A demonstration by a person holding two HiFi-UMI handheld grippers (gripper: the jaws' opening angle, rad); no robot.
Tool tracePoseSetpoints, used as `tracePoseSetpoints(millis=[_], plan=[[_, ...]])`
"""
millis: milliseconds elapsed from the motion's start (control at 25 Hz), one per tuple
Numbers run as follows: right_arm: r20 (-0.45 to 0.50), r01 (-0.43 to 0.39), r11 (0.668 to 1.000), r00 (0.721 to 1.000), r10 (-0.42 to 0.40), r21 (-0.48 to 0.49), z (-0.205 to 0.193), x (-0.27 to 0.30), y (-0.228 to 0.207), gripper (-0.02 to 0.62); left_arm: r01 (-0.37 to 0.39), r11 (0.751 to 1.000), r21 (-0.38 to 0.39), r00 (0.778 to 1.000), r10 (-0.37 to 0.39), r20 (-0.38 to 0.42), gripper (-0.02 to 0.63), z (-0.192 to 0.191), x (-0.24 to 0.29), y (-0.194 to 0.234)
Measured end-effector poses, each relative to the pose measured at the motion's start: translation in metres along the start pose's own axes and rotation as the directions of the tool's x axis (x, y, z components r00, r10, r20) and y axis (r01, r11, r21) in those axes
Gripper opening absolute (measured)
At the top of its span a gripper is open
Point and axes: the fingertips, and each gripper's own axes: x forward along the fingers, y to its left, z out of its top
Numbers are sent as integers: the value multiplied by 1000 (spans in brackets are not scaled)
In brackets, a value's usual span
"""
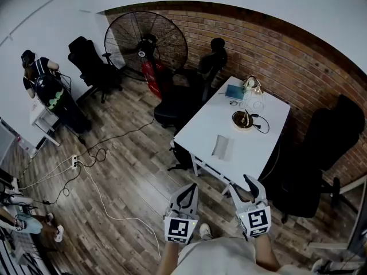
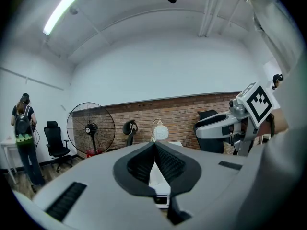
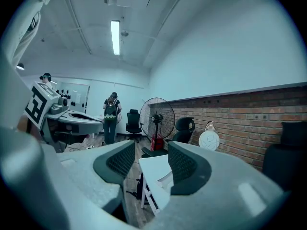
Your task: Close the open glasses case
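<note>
The glasses case (image 1: 221, 146) is a pale grey oblong lying on the white table (image 1: 200, 132), near the table's front edge; from this distance I cannot make out its lid. Both grippers hang at the bottom of the head view, short of the table and apart from the case. My left gripper (image 1: 186, 192) (image 2: 154, 145) has its jaws pressed together with nothing between them. A clear gap shows between the jaws of my right gripper (image 1: 242, 187) (image 3: 151, 150), which holds nothing. The table's near corner (image 3: 153, 169) shows through that gap.
At the table's far end stand a blue book (image 1: 235, 92), a lamp (image 1: 251, 85), a pair of glasses (image 1: 238, 103) and a round dish (image 1: 242, 120). Black office chairs (image 1: 309, 171) flank the table. A large fan (image 1: 146, 44) stands behind, cables (image 1: 97, 171) cross the floor, and a person (image 1: 40, 76) stands far left.
</note>
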Motion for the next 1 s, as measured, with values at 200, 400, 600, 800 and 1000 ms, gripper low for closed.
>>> tracePoseSetpoints(millis=[200,400,600,800,1000], plan=[[-24,34,999,999,-34,-2,0,5,1,218,28,1000,-5,1000,-28,9,6,-1,6,8],[-25,39,999,999,-39,-15,-4,5,-2,218,35,999,-14,999,-35,11,5,-6,9,9],[-34,45,999,998,-45,-1,-5,7,-4,218,25,1000,-12,1000,-25,12,6,-4,8,10],[-23,29,1000,999,-29,4,-5,15,-1,218,8,1000,-12,1000,-8,2,6,-8,7,14],[-16,39,999,999,-38,14,-5,19,-4,218,11,1000,-4,1000,-11,4,6,-8,12,16]])
